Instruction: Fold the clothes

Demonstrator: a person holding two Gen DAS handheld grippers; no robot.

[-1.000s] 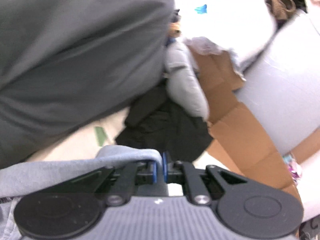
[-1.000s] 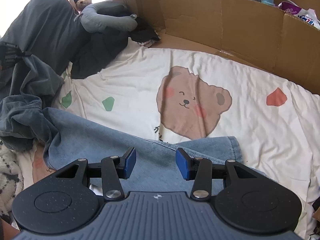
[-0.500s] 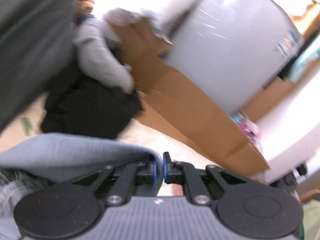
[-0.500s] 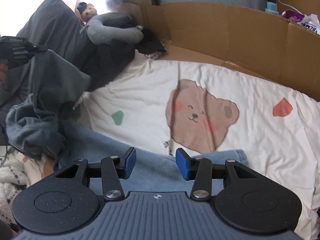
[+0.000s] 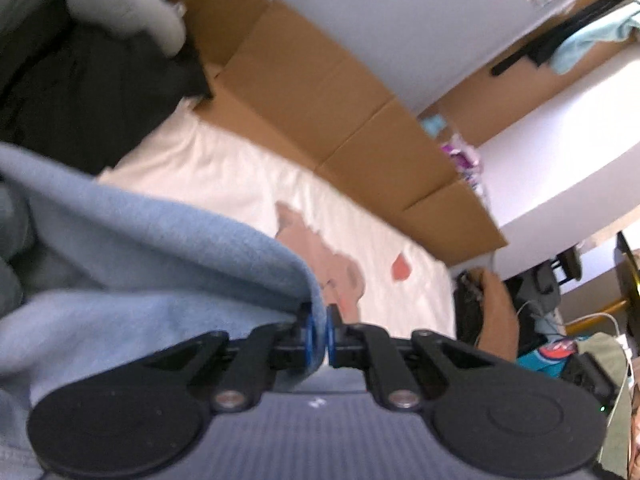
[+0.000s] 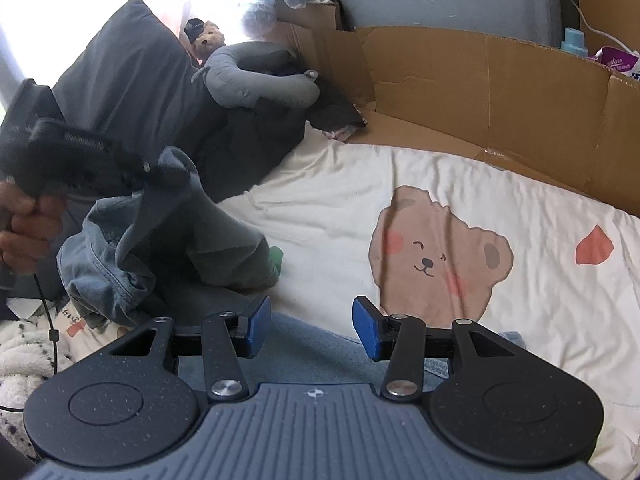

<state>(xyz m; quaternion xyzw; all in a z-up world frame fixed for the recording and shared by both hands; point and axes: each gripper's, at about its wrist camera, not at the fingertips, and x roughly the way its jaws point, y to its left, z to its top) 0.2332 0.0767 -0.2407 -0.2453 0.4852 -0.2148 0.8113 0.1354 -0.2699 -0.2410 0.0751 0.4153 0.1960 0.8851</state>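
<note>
My left gripper (image 5: 319,334) is shut on an edge of the light blue jeans (image 5: 160,248) and holds it lifted above the bed. In the right wrist view the left gripper (image 6: 158,168) shows at the left with the denim (image 6: 168,240) hanging from it in a bunch. My right gripper (image 6: 311,330) is open and empty, low over a flat part of the jeans (image 6: 312,348) at the bed's front.
The white bedsheet (image 6: 440,184) carries a bear print (image 6: 436,256). A cardboard wall (image 6: 500,92) lines the far side. A dark pillow (image 6: 128,64), a grey neck pillow (image 6: 260,80) and a black garment (image 6: 256,136) lie at the back left.
My left gripper has lifted the jeans edge and swung right toward the bear print. The right gripper has stayed open and moved back a little along the denim.
</note>
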